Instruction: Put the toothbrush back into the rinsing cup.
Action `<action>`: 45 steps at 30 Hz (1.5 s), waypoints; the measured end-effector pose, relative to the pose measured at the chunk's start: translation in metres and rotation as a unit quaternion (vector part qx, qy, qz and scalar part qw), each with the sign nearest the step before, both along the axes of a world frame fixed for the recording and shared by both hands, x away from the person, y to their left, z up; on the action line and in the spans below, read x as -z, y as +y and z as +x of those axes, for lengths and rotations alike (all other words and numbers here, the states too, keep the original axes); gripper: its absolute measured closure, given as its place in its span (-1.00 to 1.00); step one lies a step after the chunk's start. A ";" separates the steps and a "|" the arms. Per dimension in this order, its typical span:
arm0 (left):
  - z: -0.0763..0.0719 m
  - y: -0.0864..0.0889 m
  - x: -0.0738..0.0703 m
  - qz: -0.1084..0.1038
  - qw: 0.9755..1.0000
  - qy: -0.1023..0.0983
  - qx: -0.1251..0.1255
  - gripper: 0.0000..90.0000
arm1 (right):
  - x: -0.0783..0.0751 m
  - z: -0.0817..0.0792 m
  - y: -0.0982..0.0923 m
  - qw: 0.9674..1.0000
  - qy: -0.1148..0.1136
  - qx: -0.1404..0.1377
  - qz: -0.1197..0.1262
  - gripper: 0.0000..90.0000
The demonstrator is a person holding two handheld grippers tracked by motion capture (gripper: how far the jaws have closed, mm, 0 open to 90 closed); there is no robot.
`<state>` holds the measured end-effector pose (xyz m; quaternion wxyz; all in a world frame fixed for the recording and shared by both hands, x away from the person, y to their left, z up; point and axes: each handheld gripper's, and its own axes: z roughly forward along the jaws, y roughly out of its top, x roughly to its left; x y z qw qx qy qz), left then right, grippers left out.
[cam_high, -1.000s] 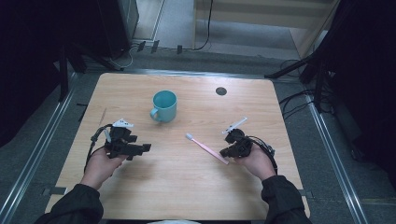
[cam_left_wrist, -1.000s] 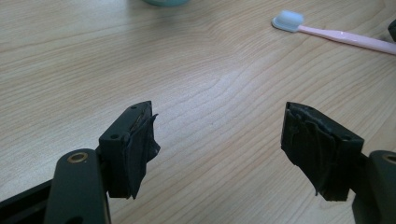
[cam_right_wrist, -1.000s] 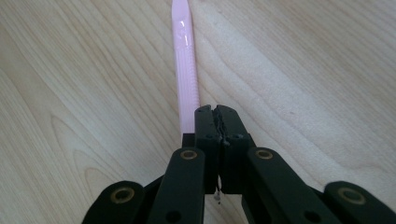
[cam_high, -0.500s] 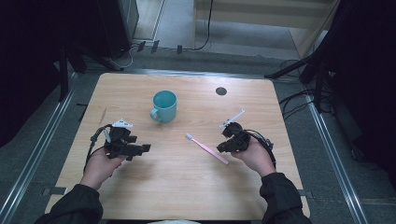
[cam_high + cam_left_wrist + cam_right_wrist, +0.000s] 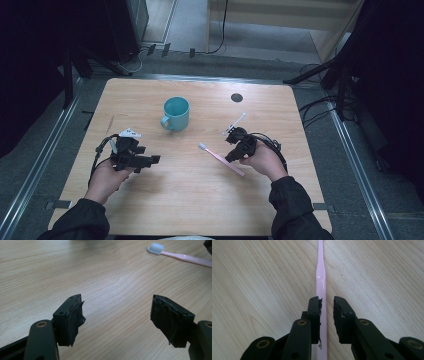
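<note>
The right gripper is seen with its jaws just opened, straddling the handle of the slim pink plastic toothbrush; a gap shows at one pad, so nothing is clamped. A clean release is best made by lifting straight off, without nudging the handle. The toothbrush lies flat below and right of the teal ceramic mug, bristle head pointed up-left towards it, its long axis diagonal. The left gripper is held open, empty.

I see a light wooden table with rounded corners. A teal cup with a handle stands upright on it, toward the far side. A small round dark spot sits near the far edge. Black cables lie on the grey floor.
</note>
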<state>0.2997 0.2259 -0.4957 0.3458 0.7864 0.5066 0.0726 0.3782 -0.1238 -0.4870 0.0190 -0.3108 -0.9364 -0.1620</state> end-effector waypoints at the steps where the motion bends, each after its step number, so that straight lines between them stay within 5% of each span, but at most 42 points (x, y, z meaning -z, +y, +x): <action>1: 0.000 0.000 0.000 0.000 1.000 0.000 0.000 -0.43 | 0.000 0.000 0.000 1.000 0.000 0.000 0.000 0.68; 21: -0.002 0.002 0.000 0.000 1.000 0.002 -0.001 -0.43 | 0.011 0.005 0.030 0.998 0.008 -0.032 -0.055 0.69; 45: -0.005 0.005 0.001 0.000 1.000 0.004 -0.007 -0.43 | 0.018 0.002 0.050 0.992 -0.017 -0.058 -0.108 0.69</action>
